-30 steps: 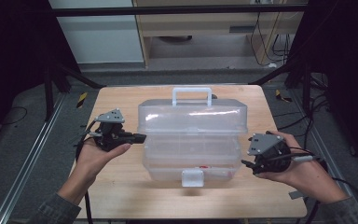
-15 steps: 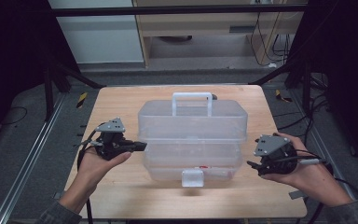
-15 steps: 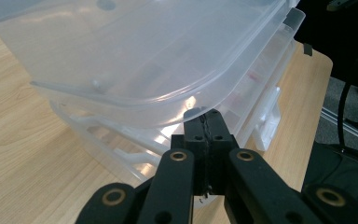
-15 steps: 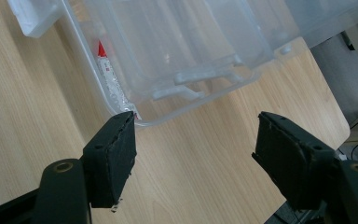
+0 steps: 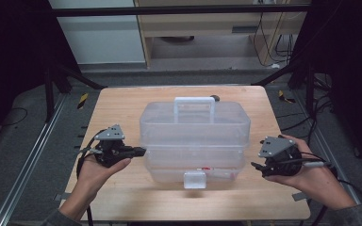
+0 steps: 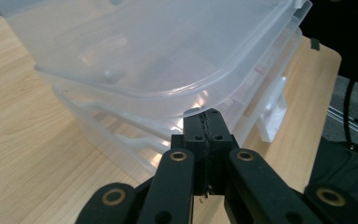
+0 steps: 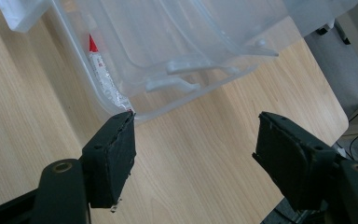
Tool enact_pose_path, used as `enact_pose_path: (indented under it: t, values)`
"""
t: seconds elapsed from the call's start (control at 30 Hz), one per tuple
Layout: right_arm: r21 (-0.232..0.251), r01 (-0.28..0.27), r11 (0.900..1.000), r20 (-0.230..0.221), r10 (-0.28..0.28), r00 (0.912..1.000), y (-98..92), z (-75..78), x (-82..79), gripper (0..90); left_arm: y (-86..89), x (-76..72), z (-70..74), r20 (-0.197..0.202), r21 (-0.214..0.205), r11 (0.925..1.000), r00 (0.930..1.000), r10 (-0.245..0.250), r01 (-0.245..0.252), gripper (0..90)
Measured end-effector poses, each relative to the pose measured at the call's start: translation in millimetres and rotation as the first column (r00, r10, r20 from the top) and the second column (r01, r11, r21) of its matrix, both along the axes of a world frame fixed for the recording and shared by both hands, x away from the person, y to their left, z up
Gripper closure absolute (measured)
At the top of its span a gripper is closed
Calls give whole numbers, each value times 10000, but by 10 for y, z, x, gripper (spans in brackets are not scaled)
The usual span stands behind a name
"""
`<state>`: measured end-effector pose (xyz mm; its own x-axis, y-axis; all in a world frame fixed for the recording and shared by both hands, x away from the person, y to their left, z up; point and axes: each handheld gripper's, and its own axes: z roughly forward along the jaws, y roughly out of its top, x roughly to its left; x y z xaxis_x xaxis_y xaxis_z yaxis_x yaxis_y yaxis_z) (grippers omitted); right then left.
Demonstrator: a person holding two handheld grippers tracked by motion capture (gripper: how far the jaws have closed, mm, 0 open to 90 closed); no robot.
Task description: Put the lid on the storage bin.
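A clear plastic case (image 5: 195, 136) with a white handle (image 5: 194, 104) and a front latch (image 5: 194, 180) stands mid-table. My left gripper (image 5: 141, 151) is shut with nothing in it, its tips against the case's left side. In the left gripper view the left gripper (image 6: 208, 116) sits just under the lid's rim (image 6: 168, 100). My right gripper (image 5: 257, 168) is open, a short way off the case's right side. In the right gripper view the right gripper (image 7: 196, 126) spans bare wood near the case's corner (image 7: 130, 109). A small tube with a red cap (image 7: 100, 70) lies inside.
The wooden table (image 5: 122, 108) has free room around the case on all sides. A small dark object (image 5: 214, 98) lies behind the handle. Metal frame rails (image 5: 33, 155) run beside the table, with cables and furniture beyond the far edge.
My left hand has sunk a little and come slightly toward the near edge, still shut at the case's left side. The right hand has barely shifted.
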<state>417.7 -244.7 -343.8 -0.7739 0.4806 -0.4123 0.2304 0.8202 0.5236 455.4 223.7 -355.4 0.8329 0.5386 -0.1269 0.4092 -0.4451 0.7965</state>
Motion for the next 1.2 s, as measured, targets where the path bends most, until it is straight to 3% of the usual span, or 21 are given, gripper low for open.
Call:
enact_pose_path:
  t: [0.27, 0.33, 0.8, 1.2]
  values:
    - [79, 144, 9999, 34, -144, 9999, -46, -48, -10, 283, 44, -22, -98, 132, 138, 9998, 9998, 161, -163, 897]
    - [154, 162, 9998, 29, -162, 9999, -54, -66, -12, 283, 55, -13, -169, 10, -107, 9996, 9996, 265, -264, 897]
    - [219, 434, 9988, 98, -436, 9990, -110, -145, 5, 271, 48, -47, -327, 88, -65, 9994, 9993, 355, -354, 898]
    - [181, 508, 9985, 88, -510, 9987, -90, -225, 20, 272, 40, -63, -403, 65, 303, 9993, 9997, 222, -224, 899]
